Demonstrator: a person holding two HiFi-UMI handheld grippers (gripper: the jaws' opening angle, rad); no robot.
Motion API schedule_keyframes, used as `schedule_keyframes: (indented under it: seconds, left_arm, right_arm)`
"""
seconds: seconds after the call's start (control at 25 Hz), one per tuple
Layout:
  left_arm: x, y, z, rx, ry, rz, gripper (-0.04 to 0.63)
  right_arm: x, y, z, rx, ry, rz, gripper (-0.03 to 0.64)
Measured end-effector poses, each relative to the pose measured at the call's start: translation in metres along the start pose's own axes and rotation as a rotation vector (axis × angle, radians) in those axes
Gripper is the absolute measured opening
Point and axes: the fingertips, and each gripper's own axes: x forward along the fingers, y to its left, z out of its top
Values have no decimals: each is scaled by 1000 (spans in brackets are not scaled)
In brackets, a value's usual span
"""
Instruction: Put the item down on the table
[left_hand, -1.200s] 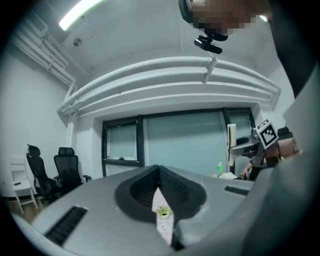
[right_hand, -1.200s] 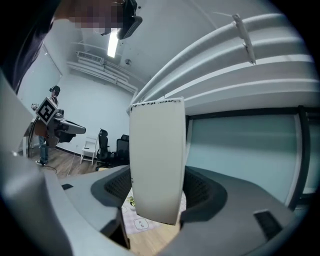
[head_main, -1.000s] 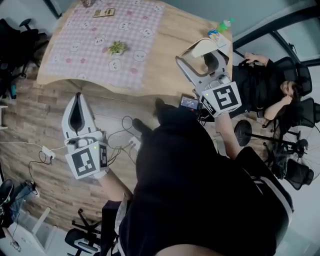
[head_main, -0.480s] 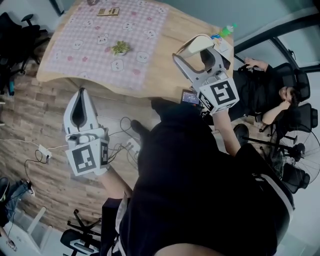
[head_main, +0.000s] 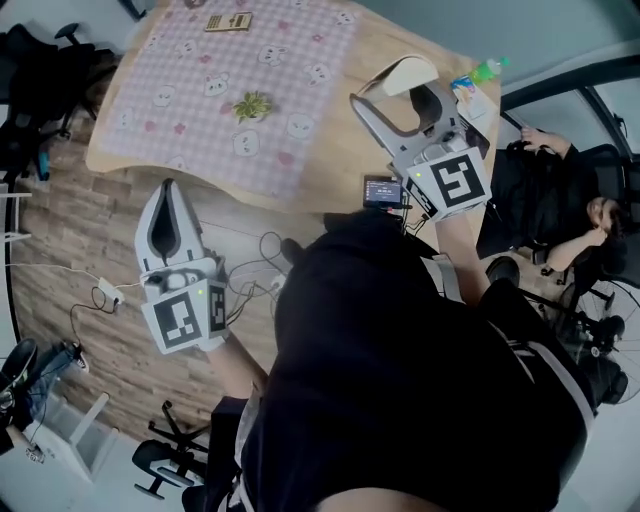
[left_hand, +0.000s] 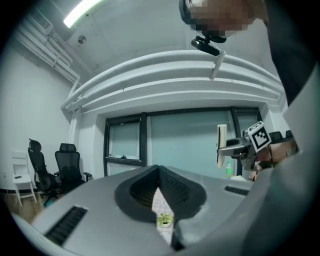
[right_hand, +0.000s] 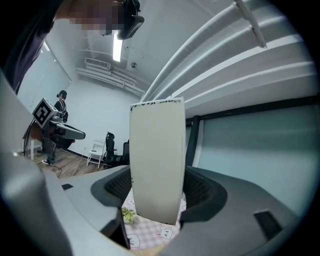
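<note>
The flat cream item (right_hand: 156, 160) (a plate or a thin board, the views do not settle which) stands upright on its edge in the right claw (head_main: 395, 95). The claw's jaws stand wide and press its two sides. It hangs in the air above the right part of the worktop (head_main: 340, 150), over bare wood just beside the pink checked tablecloth (head_main: 230, 70), and does not touch the surface.

The step in hand looks like the carry and lowering. To do it well, the person should bring the claw down steadily and keep the item from swinging. They should choose a bare landing spot, well apart from the small potted plant (head_main: 252, 105) on the cloth and the green bottle (head_main: 485, 70) at the far right corner. Because the item is thin and held on edge, it would likely topple if released upright. Tipping it towards flat first, so one long edge meets the wood and the rest follows, seems the safer way. The jaws should part only once it rests fully on the worktop, and the claw should then back straight out.

The left claw (head_main: 166, 188) is closed with nothing between its jaws. It hangs over the floor, short of the worktop's near edge, and is best kept out of the way.
</note>
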Motion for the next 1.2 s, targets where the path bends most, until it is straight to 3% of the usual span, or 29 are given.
schedule_keyframes:
  seconds: [0.2,0.32,0.48,0.8,0.96,1.2]
  left_arm:
    - [33,-8,12,33,12,6,-5]
    - [43,-9,16,31,39,32,-5]
    - [68,-8,30,83,67,66,-5]
    - [113,-27,88,188,10,183,-5]
    - [148,-30,96,258,37,247,-5]
    - [213,-60,100,353,62,233,-5]
  right_arm:
    - [7,-41,-12,66,-10,-23,321]
    - [9,-59,-21,47,4,-4,322]
    - [22,-87,-26,72,-31,-7,322]
    - [7,-146,-96,214,17,-66,321]
    - [-6,-169,-140,284,48,-113,321]
    - [-39,-213,-187,383,64,-218,322]
